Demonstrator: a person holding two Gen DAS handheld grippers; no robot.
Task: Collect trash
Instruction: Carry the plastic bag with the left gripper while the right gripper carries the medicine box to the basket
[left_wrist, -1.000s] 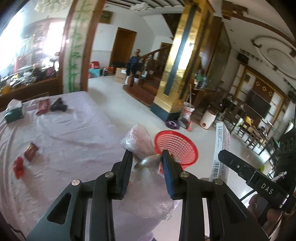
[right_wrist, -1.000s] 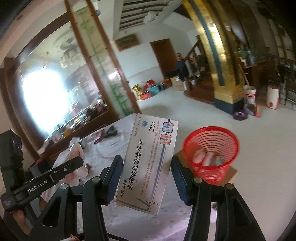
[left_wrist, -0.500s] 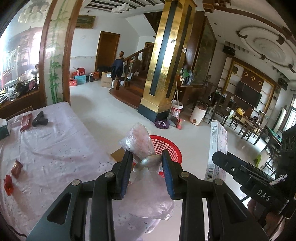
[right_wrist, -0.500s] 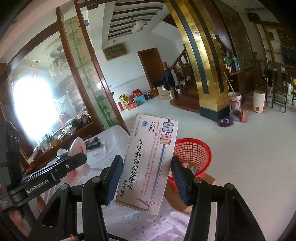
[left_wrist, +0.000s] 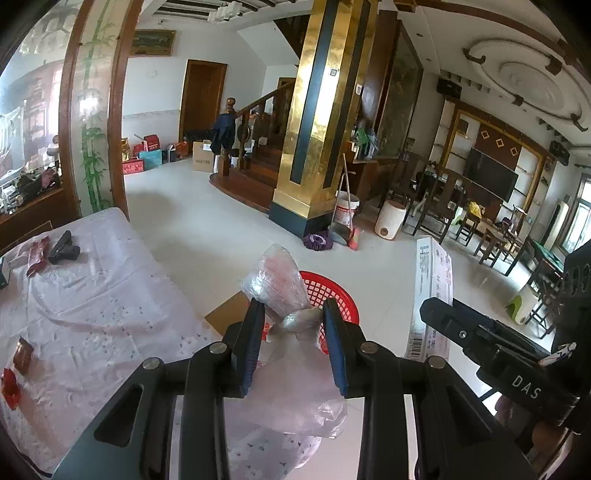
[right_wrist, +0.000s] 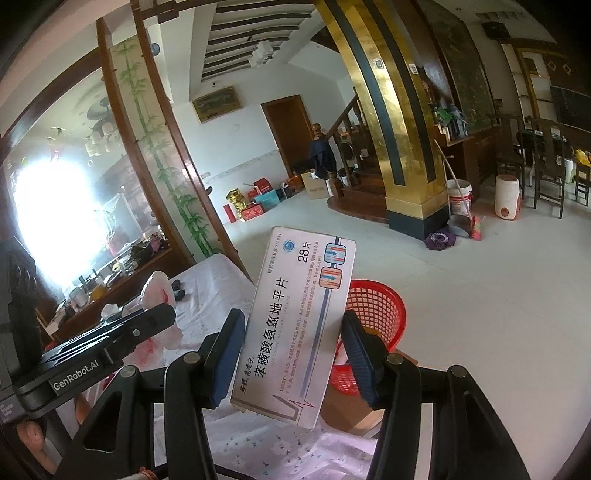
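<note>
Left wrist view: left gripper (left_wrist: 293, 328) is pinching a plastic bag (left_wrist: 291, 373); right gripper (right_wrist: 291, 354) is clamping a box (right_wrist: 299, 325); neither is in the basket (left_wrist: 332, 295); wrappers (left_wrist: 16, 363) are lying on the table (left_wrist: 96, 295).

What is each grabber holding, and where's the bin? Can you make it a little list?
left gripper: shut on a knotted clear plastic bag
right gripper: shut on a white medicine box, held upright
bin: red mesh basket on the floor, past the table edge, beyond both grippers
basket contents: too hidden to tell
table: pale flowered cloth
still on the table: red wrappers near the left edge, a black object at the far end
</note>
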